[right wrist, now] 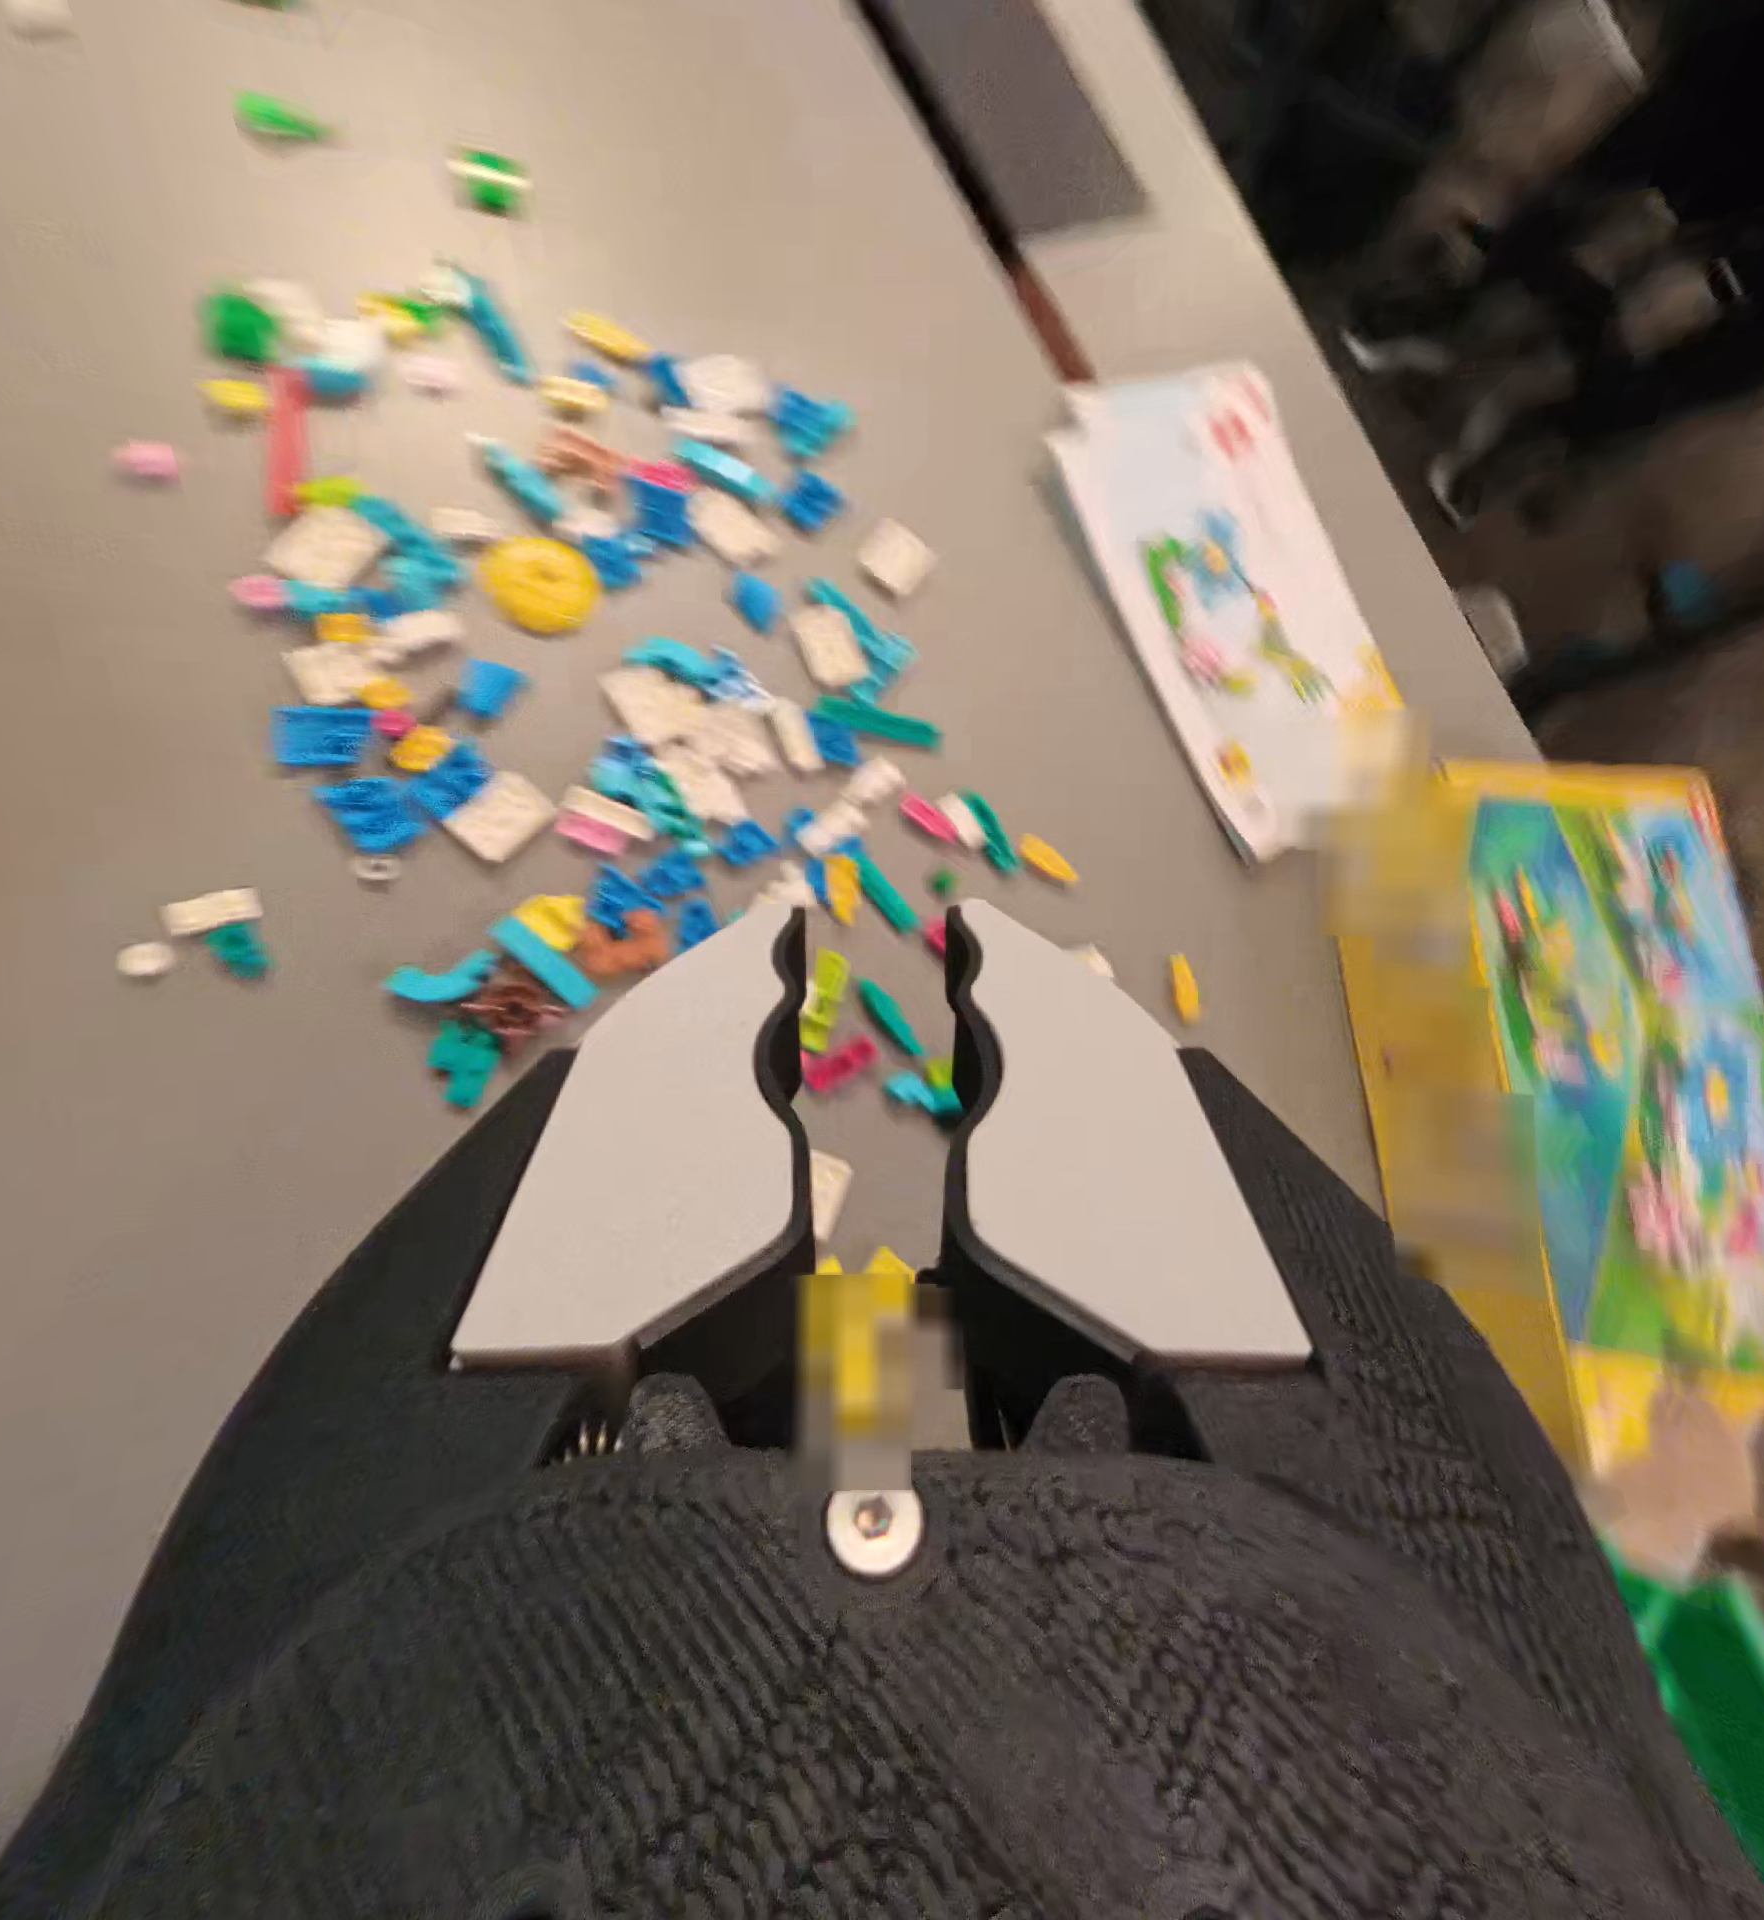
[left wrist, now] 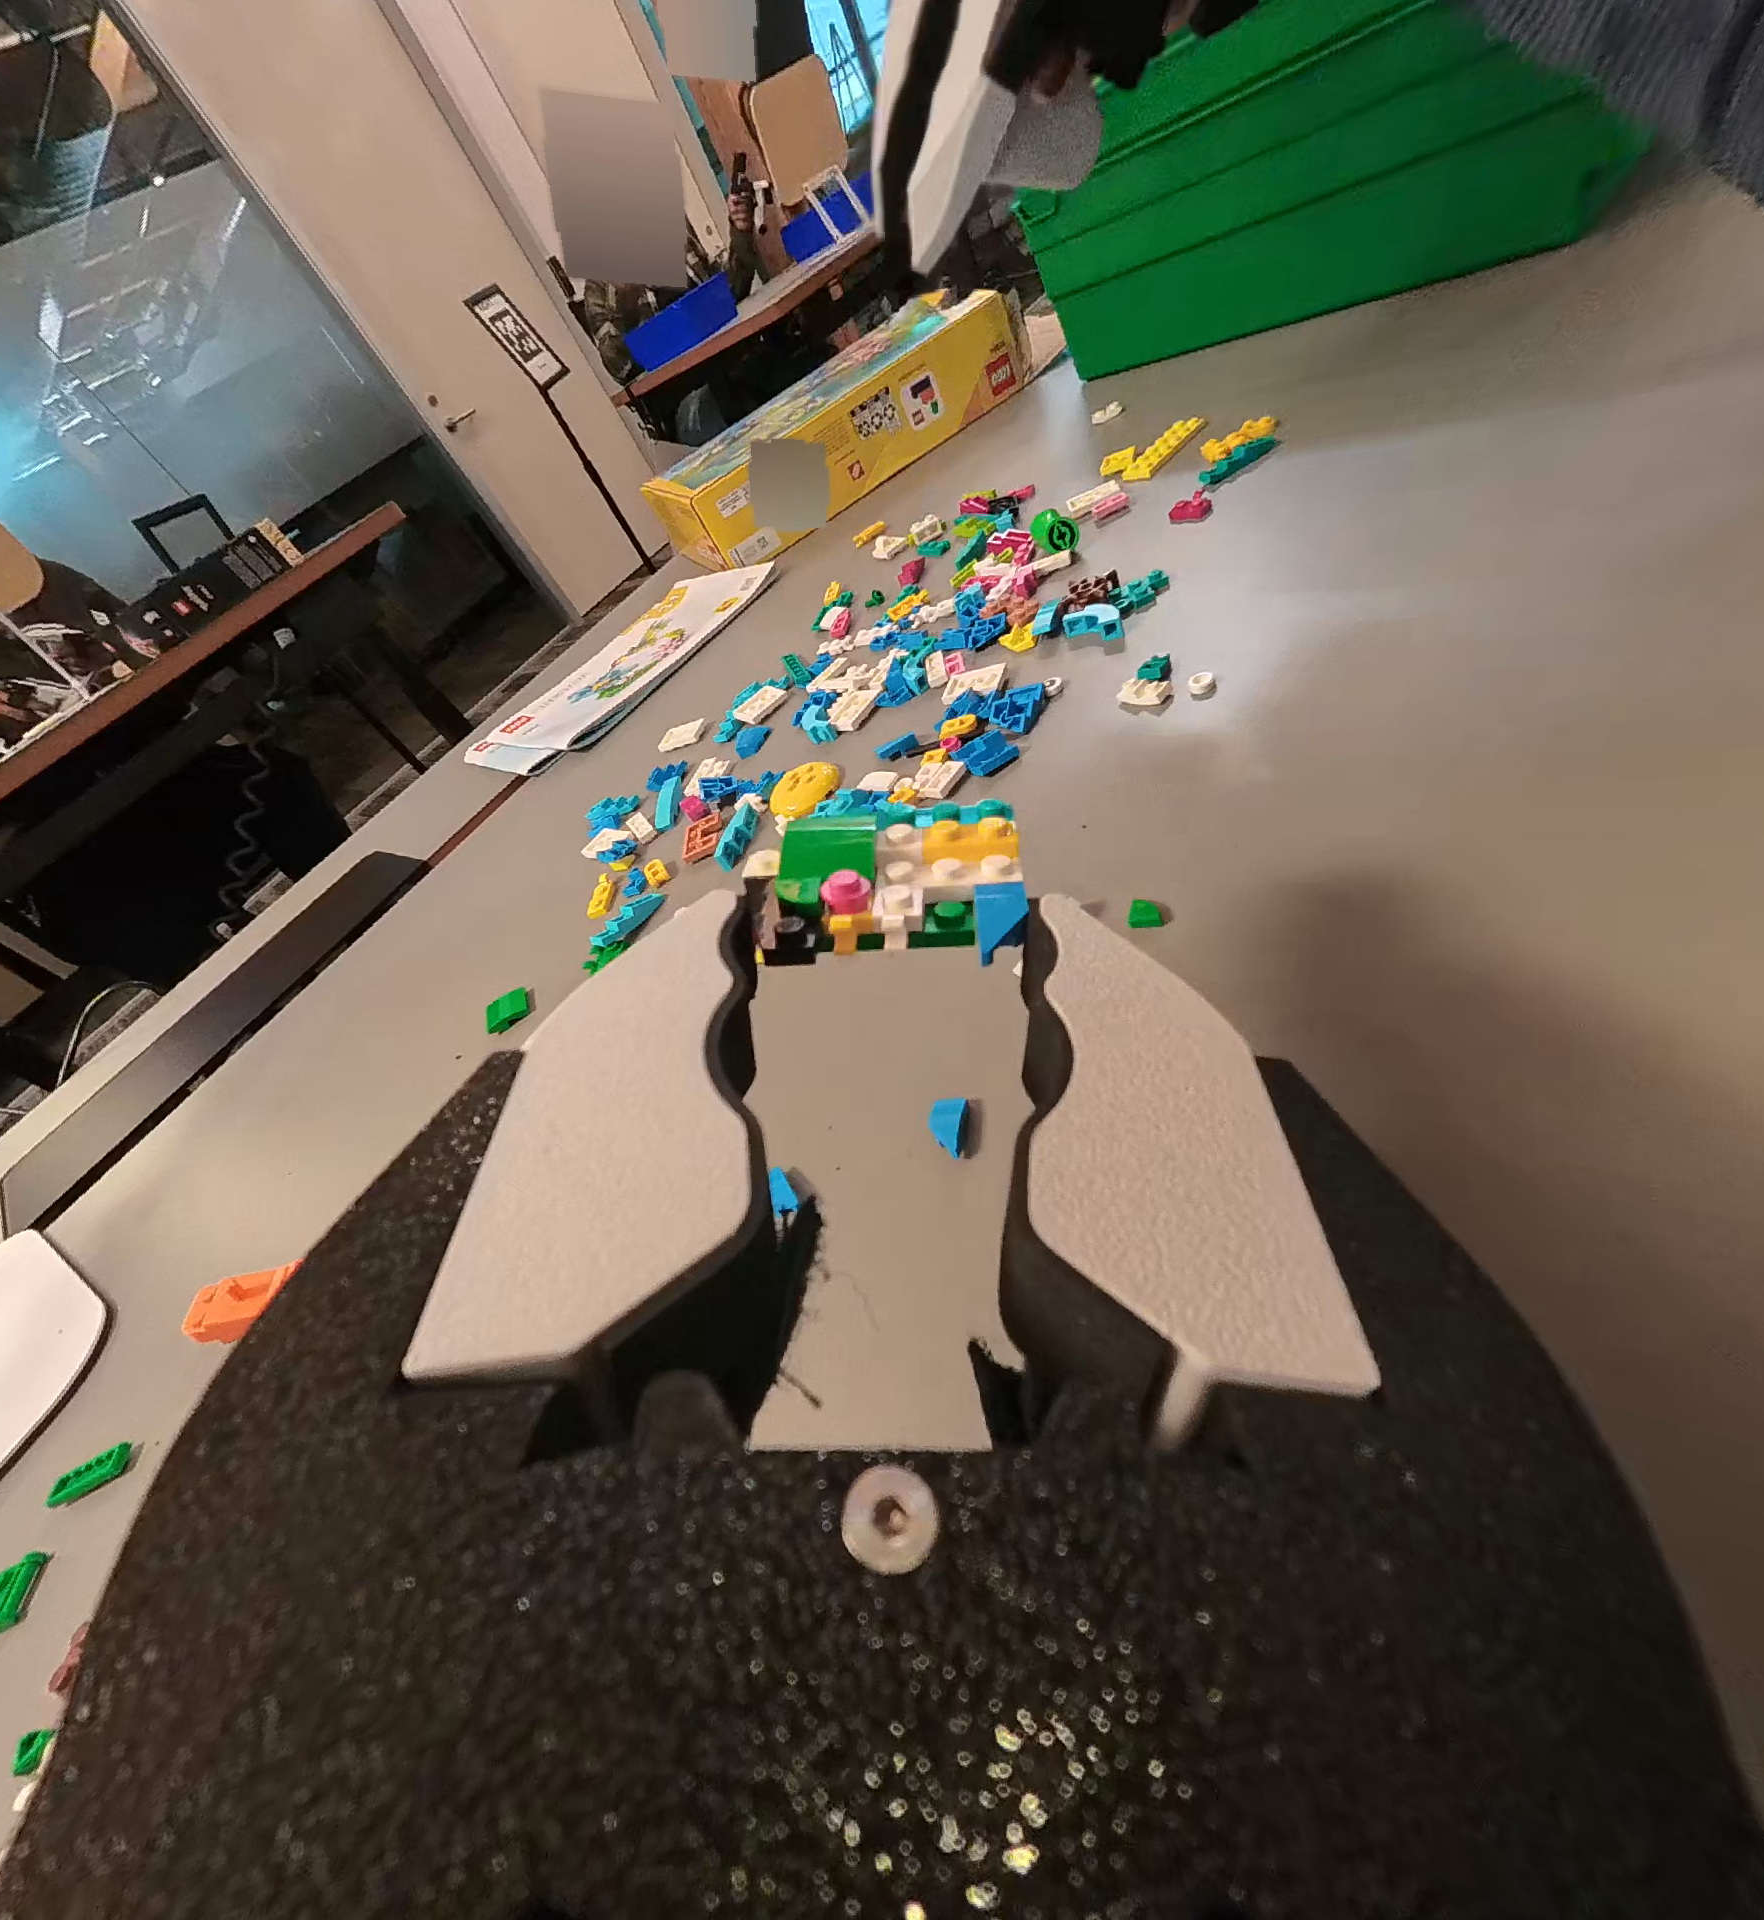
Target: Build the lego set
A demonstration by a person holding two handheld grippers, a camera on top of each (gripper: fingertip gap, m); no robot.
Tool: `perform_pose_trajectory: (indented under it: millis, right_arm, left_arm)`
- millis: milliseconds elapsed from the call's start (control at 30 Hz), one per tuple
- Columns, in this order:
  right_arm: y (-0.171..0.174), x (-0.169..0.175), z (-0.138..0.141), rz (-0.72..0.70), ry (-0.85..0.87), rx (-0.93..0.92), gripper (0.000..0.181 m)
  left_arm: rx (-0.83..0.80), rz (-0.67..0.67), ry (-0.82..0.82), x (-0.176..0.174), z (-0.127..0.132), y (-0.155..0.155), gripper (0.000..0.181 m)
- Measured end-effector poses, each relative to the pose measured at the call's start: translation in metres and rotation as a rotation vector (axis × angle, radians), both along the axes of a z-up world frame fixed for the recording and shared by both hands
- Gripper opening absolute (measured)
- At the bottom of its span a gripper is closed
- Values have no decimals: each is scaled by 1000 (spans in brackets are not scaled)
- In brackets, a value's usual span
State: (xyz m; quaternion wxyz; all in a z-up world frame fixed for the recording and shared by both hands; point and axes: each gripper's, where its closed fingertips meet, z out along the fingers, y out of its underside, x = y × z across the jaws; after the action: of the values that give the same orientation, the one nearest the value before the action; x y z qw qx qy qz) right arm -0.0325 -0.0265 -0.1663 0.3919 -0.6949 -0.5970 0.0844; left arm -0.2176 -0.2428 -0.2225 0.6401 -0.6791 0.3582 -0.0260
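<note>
A partly built lego model (left wrist: 893, 883) of green, white, yellow, blue and pink bricks sits between the fingertips of my left gripper (left wrist: 888, 925), which is shut on its two sides just over the grey table (left wrist: 1480, 831). A pile of loose bricks (left wrist: 940, 665) lies beyond it. In the blurred right wrist view my right gripper (right wrist: 876, 925) is open and empty, above the near edge of the same pile (right wrist: 597, 675), with lime, pink and teal pieces (right wrist: 847, 1029) showing under the gap. A pale finger (left wrist: 961, 135) of the right gripper shows at the top of the left wrist view.
The yellow lego box (left wrist: 836, 436) (right wrist: 1605, 1039) and the instruction booklet (left wrist: 629, 665) (right wrist: 1221, 592) lie by the table's edge. A green bin (left wrist: 1325, 177) stands at the back. Stray green and orange pieces (left wrist: 234, 1299) lie near my left gripper. A yellow round plate (right wrist: 540, 584) lies in the pile. Tip to tip, the grippers are about 30 cm apart.
</note>
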Motion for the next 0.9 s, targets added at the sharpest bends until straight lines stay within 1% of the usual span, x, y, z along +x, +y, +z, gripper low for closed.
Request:
perform_pose_trajectory:
  millis: [33,167,233,333,467,500,533,567,633,667,700,733,800,900]
  right_arm:
    - [12,14,0,-72,22,-18,23]
    - [40,52,-15,-281,62,-124,20]
    - [48,60,-27,-360,77,-200,18]
    - [52,59,-44,-407,115,-318,15]
    - [56,40,-61,-382,153,-383,12]
    - [57,34,-66,-358,140,-369,13]
    - [58,25,-69,-290,115,-325,13]
    - [57,15,-72,-167,68,-244,13]
    - [52,4,-84,97,-119,-71,14]
    - [51,4,-91,184,-227,-22,13]
    - [49,4,-97,258,-315,-11,14]
    - [49,3,-102,310,-380,-13,14]
    - [55,3,-111,361,-486,-34,18]
    - [62,0,-120,401,-554,-104,23]
  left_arm:
    - [1,0,-1,0,0,0,49]
    - [1,0,1,0,0,0,49]
    - [1,-1,3,0,0,0,49]
    - [1,-2,3,0,0,0,49]
    - [0,-3,8,1,-1,0,49]
    - [0,-3,8,1,-1,0,49]
    - [0,-3,7,1,-1,0,49]
    - [3,-2,5,0,0,0,49]
    - [0,-3,5,0,-1,1,49]
    - [0,-5,7,1,-1,1,49]
    - [1,-7,9,1,-1,1,49]
    - [0,-9,12,2,-1,1,49]
    - [-1,-11,17,2,-2,1,49]
    - [2,-17,18,3,-2,0,49]
